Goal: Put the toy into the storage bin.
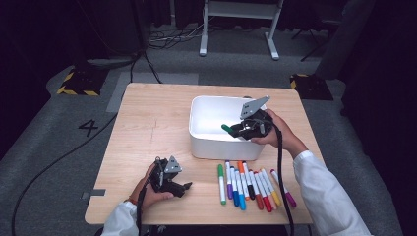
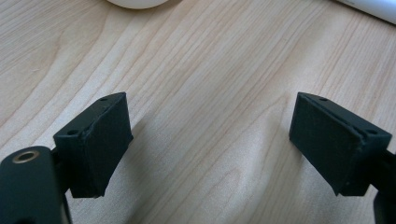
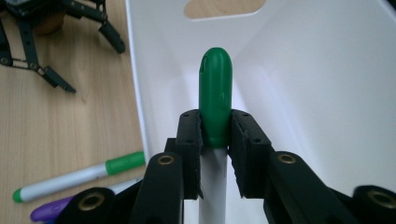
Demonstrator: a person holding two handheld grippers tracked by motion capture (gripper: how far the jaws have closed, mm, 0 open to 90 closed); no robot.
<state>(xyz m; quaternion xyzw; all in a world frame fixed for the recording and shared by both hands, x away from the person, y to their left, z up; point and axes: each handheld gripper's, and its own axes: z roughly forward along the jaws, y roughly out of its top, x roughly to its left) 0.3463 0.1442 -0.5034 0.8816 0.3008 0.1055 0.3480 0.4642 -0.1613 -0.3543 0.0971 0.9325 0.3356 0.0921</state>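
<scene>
At right of centre in the high view: right tongs (image 1: 235, 131) reach over the near rim into the white bin (image 1: 206, 147).
Right tongs, state: clamped tight on a green-capped marker (image 3: 215, 100); in the right gripper view the two black pads press on it just below the cap, and its white barrel runs down between them.
Marker, place: its green cap (image 1: 226, 129) points into the bin's hollow, above the white floor, toward the left of the frame in the high view.
Left tongs (image 1: 184, 187): at the lower left of the high view, low over the tabletop (image 1: 147, 123), held in a hand.
Left tongs, state: jaws apart with bare wood between them; nothing gripped, as the left gripper view shows.
Row of markers (image 1: 251, 189): at lower centre of the high view, lying side by side on the tabletop just in front of the bin; caps green, purple, blue, orange, black, red, yellow and magenta.
Second green marker (image 3: 77, 176): lower left of the right gripper view, flat on the wood beside the bin's wall.
</scene>
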